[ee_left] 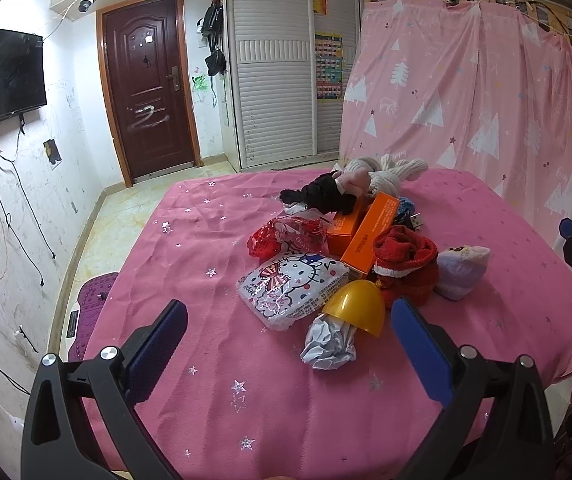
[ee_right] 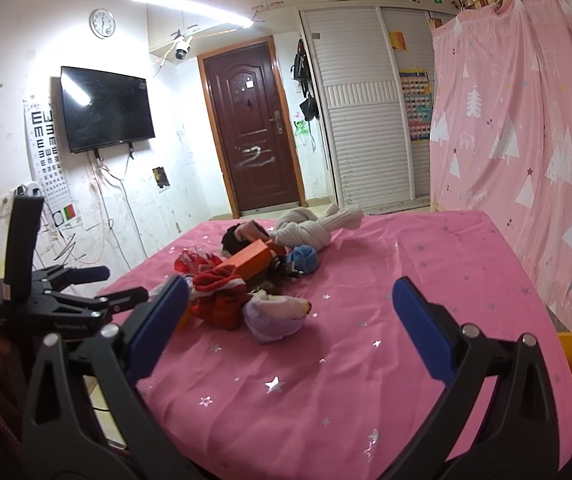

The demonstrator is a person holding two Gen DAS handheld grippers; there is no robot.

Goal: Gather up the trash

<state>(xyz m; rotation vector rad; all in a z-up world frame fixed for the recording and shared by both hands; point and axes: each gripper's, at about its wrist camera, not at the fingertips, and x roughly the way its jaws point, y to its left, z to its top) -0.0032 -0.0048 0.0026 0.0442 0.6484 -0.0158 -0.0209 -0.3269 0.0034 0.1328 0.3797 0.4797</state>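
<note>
I see the counter (ee_left: 205, 360), draped in a pink star-print cloth, filling most of both views. On it sits one loose heap of items, at centre in the left wrist view. At the far end of the heap lies a knotted cream plush (ee_left: 390, 172), with a black fabric piece (ee_left: 322, 196) just beside it. Two orange boxes (ee_left: 370, 236) lie side by side in the middle. A red sock (ee_left: 406, 264) rests against them, and a lavender plush (ee_left: 462, 268) sits just beside the sock. Trash items occupy the near edge: a Hello Kitty wrapper (ee_left: 290, 288), a red foil wrapper (ee_left: 286, 236) behind it, a yellow plastic half-shell (ee_left: 356, 306) and a crumpled paper wad (ee_left: 328, 344) touching the shell (partly under it). My left tool (ee_left: 288, 344) hangs above the cloth with jaws spread wide, framing the wad and shell, holding nothing. My right tool (ee_right: 290, 330) is likewise spread and empty, above the cloth on the heap's other side.
</note>
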